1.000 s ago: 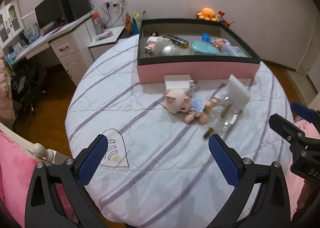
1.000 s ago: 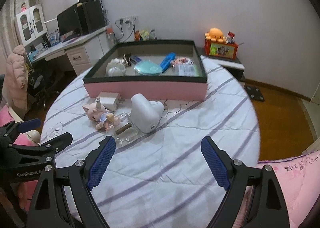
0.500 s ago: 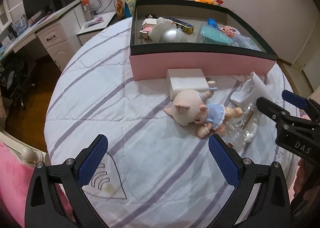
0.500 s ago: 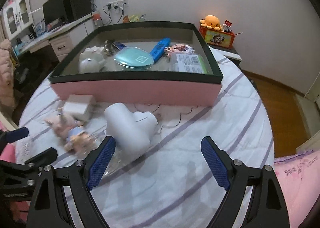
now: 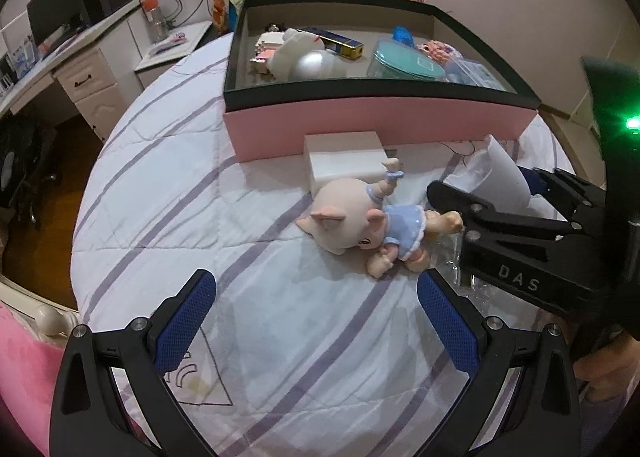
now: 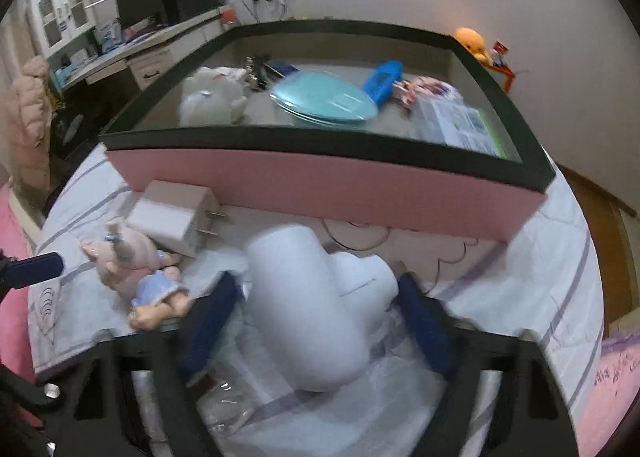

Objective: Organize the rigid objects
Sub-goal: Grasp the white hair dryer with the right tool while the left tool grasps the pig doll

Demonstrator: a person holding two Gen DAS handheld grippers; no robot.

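Hair dryer [image 6: 316,305] lies just before the pink box [image 6: 320,185] — the right gripper [image 6: 312,309] straddles it, jaws just closing, contact unclear; the left gripper [image 5: 316,313] hangs spread near the doll [image 5: 360,221].

The right gripper [image 6: 312,321] now straddles the white hair-dryer-shaped device [image 6: 316,305], which earlier lay ahead of it; its jaws have just been closing, with the device between them. The left gripper [image 5: 316,317] is nearer the pig doll [image 5: 360,223], and the pink storage box [image 5: 376,125] looms closer.
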